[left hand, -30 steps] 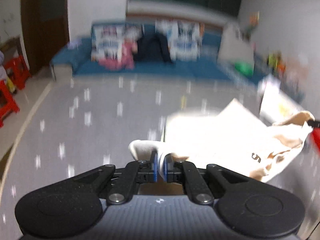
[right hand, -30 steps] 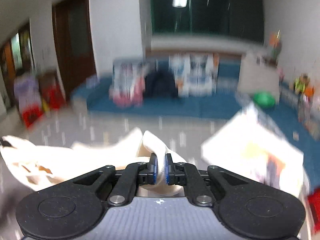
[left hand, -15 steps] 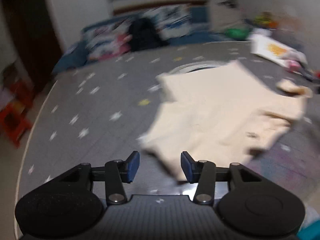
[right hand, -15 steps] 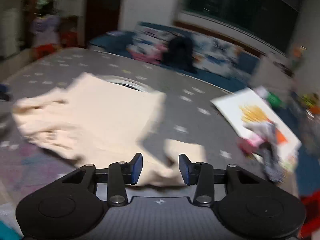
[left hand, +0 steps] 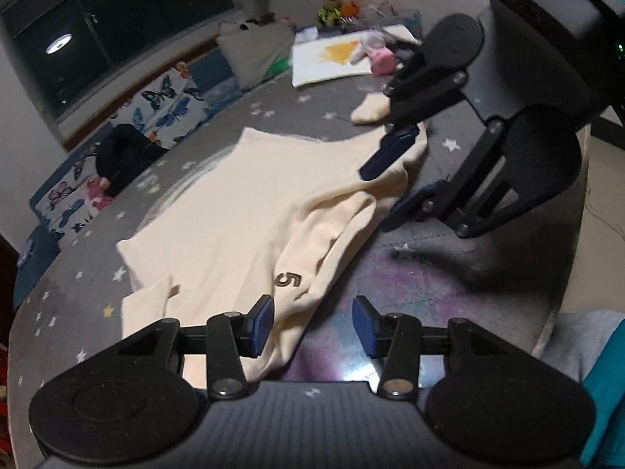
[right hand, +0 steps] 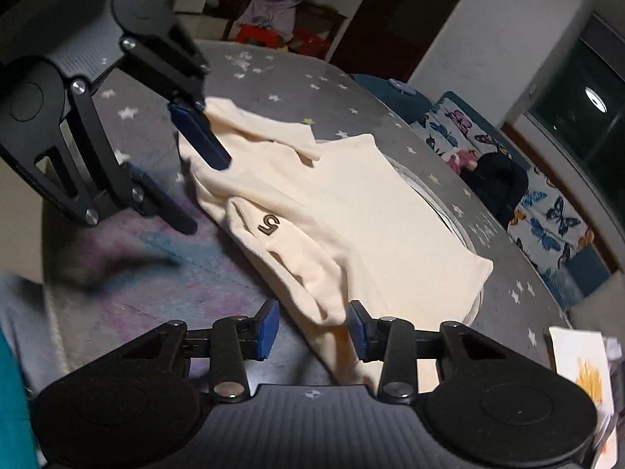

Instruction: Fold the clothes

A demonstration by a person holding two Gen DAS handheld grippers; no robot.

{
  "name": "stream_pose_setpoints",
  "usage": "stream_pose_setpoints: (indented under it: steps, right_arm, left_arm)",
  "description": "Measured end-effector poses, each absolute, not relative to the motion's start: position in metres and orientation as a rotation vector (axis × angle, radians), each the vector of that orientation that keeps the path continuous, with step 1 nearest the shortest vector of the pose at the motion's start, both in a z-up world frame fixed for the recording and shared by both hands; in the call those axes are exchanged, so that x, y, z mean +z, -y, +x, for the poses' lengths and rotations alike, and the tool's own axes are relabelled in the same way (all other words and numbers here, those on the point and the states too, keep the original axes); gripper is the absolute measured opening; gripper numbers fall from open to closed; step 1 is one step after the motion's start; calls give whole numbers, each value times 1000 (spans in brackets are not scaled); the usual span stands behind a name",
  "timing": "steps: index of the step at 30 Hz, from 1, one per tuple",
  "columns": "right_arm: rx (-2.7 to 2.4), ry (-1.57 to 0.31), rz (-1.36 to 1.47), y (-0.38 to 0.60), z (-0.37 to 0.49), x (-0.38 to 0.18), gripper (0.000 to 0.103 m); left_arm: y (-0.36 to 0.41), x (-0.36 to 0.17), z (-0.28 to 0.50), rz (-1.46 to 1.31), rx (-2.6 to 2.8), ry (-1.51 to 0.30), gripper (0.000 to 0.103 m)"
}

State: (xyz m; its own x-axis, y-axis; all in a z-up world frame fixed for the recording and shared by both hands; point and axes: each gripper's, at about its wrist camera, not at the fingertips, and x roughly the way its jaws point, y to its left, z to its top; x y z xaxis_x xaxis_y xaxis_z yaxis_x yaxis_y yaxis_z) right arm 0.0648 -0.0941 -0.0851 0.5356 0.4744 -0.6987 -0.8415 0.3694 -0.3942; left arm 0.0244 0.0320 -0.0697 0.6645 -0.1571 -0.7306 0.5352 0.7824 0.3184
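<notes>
A cream garment (left hand: 250, 211) with a brown "5" mark (left hand: 288, 279) lies spread and partly folded on the grey star-patterned mat (left hand: 429, 273). It also shows in the right wrist view (right hand: 351, 203). My left gripper (left hand: 312, 326) is open and empty, low over the garment's near edge; it appears in the right wrist view (right hand: 183, 179) too. My right gripper (right hand: 312, 326) is open and empty over a rumpled fold. It shows in the left wrist view (left hand: 386, 191) beside the garment's right edge.
A white board with a yellow drawing (left hand: 332, 58) and soft toys (left hand: 379, 56) lie at the mat's far side. Butterfly-print cushions (left hand: 164, 105) and a dark bag (left hand: 121, 156) sit behind. A teal cloth (left hand: 605, 391) is at the near right. Red stools (right hand: 273, 37) stand far off.
Both grippers opened and let go of the garment, which dropped flat onto the mat. Both grippers then swung down low and turned toward each other over it.
</notes>
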Motion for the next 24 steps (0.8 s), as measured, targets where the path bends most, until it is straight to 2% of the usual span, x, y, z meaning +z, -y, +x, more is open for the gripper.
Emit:
stream_pose_setpoints:
  steps: [1,3,5,9,11,12,16,19,21,22,23,24]
  right_arm:
    - [896,-532,-821,93,67,-88,33]
    - [896,-547,-837,91,72,-94,24]
    - [889,-552,-838,92,73,-98,9]
    - [906,-531,-807,103,65,-89,3]
    - [944,-520,-788,114,50,-74,2]
    - [966,-520,-779,117,43,-69,2]
    - [1015,-538,-798,126,19,-64,3]
    - [965,-551,-783,125,24,-73,10]
    - [922,-565,-740,123,34,-76,16]
    - [902,-580,-703,122,42,-76,24]
    - [886,-591,-670,121,49,-76,25]
    - [869,-606,-631,120,56,-76,25]
  left_arm:
    - [-31,-73,31,549,-416,-759,27]
    - [-33,-79,34,539,-420,-770,9]
    - [-34,-80,35,526,-424,-767,6]
    - [-41,-64,17,472,-455,-731,5]
    - [-45,-54,1,450,-503,-708,4]
    - [-47,-50,-6,440,-528,-697,0]
    - [-43,-61,-22,465,-593,-744,0]
    - [-38,-67,-20,481,-579,-757,0]
    - [-38,-63,-16,464,-558,-742,6]
    - [-38,-60,-14,455,-550,-727,6]
    - [-39,-55,-12,451,-532,-701,9]
    - [-39,-52,-9,449,-512,-686,19]
